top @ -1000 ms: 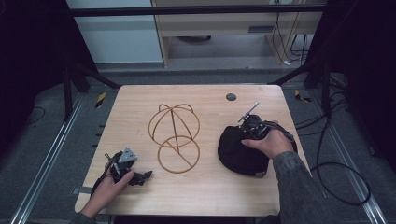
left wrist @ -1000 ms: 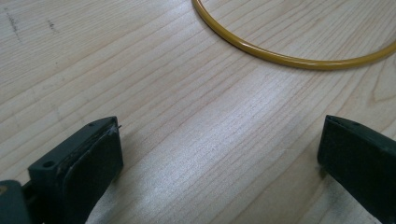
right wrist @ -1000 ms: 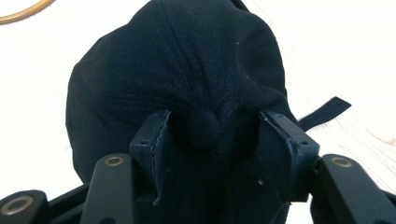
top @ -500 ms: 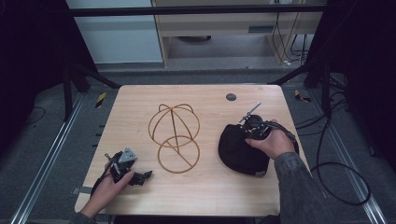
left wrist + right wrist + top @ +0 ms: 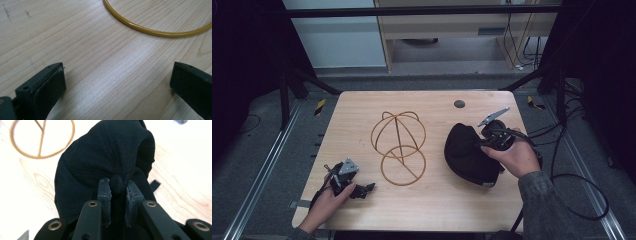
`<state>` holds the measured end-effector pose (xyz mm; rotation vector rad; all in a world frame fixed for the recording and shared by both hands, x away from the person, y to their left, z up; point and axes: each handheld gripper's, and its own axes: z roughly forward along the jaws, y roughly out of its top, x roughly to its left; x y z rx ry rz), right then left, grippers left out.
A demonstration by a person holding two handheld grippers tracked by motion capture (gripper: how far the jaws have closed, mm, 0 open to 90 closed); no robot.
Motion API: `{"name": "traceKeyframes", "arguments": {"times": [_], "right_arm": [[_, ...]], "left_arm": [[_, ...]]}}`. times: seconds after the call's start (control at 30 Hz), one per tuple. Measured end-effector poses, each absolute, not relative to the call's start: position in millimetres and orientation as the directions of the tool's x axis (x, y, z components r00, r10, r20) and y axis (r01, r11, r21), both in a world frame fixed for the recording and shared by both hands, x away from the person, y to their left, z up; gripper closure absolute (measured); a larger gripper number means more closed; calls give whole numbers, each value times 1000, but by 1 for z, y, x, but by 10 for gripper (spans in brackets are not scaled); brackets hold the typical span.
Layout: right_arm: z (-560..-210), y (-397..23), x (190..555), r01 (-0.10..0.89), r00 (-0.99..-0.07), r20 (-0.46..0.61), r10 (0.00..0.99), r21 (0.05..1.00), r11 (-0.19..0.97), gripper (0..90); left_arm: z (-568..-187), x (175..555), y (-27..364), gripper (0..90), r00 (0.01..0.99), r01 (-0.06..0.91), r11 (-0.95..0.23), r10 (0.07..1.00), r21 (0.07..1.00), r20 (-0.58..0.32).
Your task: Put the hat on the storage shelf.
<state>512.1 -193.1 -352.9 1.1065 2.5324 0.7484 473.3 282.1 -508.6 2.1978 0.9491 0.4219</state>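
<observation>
1. The left tongs (image 5: 362,190) rest spread and empty on the desk (image 5: 437,210), near the wire hat stand's (image 5: 399,147) base ring, on the side away from the cap.
2. The right tongs (image 5: 117,195) pinch the top button of the black cap (image 5: 469,152), which lies just beside the stand.
3. The cap looks soft, light and floppy; its fabric sags from the pinch. The button gives a firm hold, though cloth may slip.

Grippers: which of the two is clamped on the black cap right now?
The right gripper: its fingers pinch the black cap at its top button. The left gripper rests open on the table.
</observation>
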Motion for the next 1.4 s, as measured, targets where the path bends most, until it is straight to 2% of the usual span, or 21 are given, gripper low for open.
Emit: {"name": "traceKeyframes", "arguments": {"times": [0.33, 0.87, 1.4], "right_arm": [[-341, -199, 499, 561, -657, -42, 753, 640, 525, 777], [-329, -195, 484, 543, -670, -33, 742, 660, 519, 778], [-294, -191, 477, 485, -674, -50, 737, 722, 493, 778]], "left_arm": [[-509, 473, 282, 0, 676, 510, -487, 737, 710, 20], [-509, 473, 281, 0, 666, 518, -479, 746, 709, 18], [-509, 473, 280, 0, 665, 518, -479, 747, 709, 18]]}}
